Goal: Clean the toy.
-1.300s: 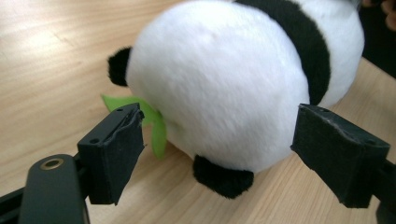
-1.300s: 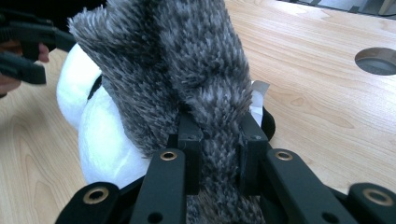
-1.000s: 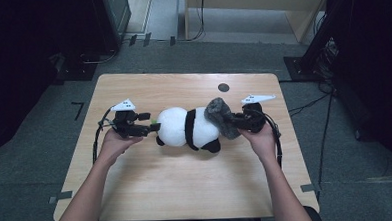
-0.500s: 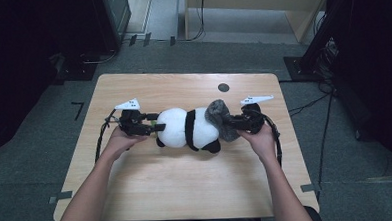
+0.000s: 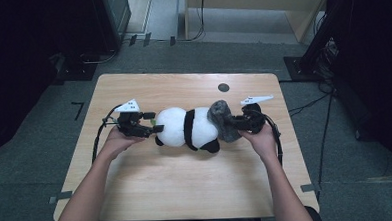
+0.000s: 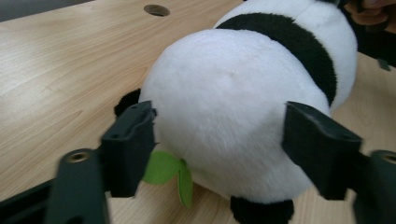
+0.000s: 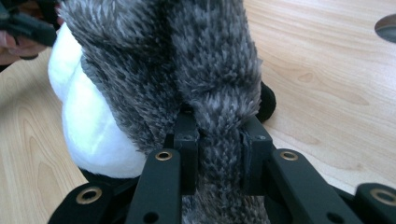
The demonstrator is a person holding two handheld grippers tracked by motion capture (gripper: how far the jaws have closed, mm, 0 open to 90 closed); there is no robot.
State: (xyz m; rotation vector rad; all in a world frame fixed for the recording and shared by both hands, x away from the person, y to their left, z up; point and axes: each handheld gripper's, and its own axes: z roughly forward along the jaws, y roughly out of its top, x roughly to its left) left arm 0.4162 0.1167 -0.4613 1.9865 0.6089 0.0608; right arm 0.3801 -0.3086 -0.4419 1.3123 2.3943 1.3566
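A black-and-white plush panda (image 5: pixel 190 128) lies on its side across the middle of the table. A grey furry piece (image 5: pixel 222 120) sits over its right end. My right gripper (image 5: pixel 232 123) is shut on a fold of that grey fur (image 7: pixel 187 60), pinched between its jaws (image 7: pixel 217 149), and the white plush (image 7: pixel 88 126) shows behind. My left gripper (image 5: pixel 152 128) is at the panda's white round end (image 6: pixel 233 107). Its jaws (image 6: pixel 219 140) have just been closing with that end between them. The fingers (image 6: pixel 128 144) flank the plush without denting it. A green felt leaf (image 6: pixel 170 170) pokes out below.
The wooden table (image 5: pixel 187 191) has a round cable hole (image 5: pixel 223 87) behind the panda. The person's forearms come in from the near edge. Cables trail from both grippers. Dark equipment and grey floor surround the table.
The left gripper has edged slightly closer onto the panda's white end. The right gripper and the grey fur stay where they were.
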